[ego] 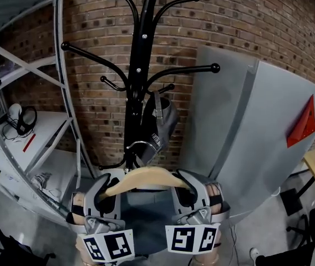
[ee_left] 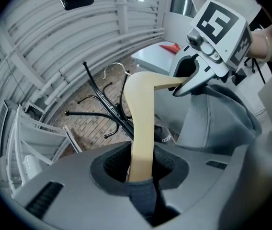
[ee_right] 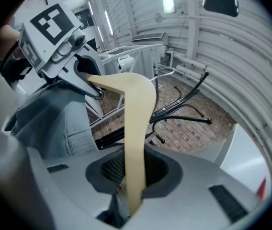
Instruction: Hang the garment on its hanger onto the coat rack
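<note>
A pale wooden hanger (ego: pixel 146 177) carries a grey-blue garment (ego: pixel 146 215) that drapes down between my two grippers. My left gripper (ego: pixel 103 190) is shut on the hanger's left arm (ee_left: pixel 143 123), with garment cloth also caught in the jaws. My right gripper (ego: pixel 189 188) is shut on the right arm (ee_right: pixel 136 128). The hanger's metal hook (ego: pixel 137 147) stands up just in front of the black coat rack's pole (ego: pixel 138 82), below its curved arms. Each gripper view shows the other gripper across the hanger: the right gripper (ee_left: pixel 193 83) and the left gripper (ee_right: pixel 85 80).
A dark grey bag (ego: pixel 160 123) hangs from a lower arm of the rack. White metal shelving (ego: pixel 35 121) with headphones (ego: pixel 21 118) stands at the left. A grey panel (ego: pixel 257 126) with a red triangle (ego: pixel 303 123) leans at the right. Behind is a brick wall (ego: pixel 91 15).
</note>
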Demonstrator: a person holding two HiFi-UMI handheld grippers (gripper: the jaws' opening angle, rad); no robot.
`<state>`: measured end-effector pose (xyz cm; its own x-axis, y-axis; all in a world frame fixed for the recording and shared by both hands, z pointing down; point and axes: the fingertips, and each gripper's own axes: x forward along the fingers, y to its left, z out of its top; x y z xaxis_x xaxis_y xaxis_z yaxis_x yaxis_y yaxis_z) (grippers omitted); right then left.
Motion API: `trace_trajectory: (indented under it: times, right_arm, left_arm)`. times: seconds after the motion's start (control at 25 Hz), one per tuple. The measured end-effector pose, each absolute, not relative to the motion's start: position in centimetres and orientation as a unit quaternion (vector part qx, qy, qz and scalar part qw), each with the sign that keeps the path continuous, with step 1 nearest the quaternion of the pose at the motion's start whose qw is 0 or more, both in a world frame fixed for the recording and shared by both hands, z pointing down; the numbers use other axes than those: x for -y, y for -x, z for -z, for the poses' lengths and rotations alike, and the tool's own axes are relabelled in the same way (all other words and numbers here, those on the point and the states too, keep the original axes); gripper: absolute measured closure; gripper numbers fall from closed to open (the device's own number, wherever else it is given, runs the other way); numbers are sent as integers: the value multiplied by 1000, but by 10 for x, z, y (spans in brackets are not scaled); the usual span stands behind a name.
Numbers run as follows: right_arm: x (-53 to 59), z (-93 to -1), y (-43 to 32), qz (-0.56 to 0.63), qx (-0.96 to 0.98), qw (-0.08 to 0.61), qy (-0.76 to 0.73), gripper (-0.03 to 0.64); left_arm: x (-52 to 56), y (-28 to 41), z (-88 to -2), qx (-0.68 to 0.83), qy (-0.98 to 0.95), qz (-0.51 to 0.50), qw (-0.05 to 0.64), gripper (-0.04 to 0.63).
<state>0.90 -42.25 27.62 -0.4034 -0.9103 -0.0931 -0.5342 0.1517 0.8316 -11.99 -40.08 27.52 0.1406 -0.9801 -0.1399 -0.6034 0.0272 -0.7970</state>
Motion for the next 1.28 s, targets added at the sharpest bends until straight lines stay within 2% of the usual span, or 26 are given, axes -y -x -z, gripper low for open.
trace_trajectory:
  times: [0.6,1.28]
  right_arm:
    - [517,-269,16,408,729,232,-498,540]
    - [576,-295,35,379,748,262,-478,540]
  left_arm:
    - [498,144,-267,-597,665,257,368,508]
    - [553,163,-294,-590,676,290,331,508]
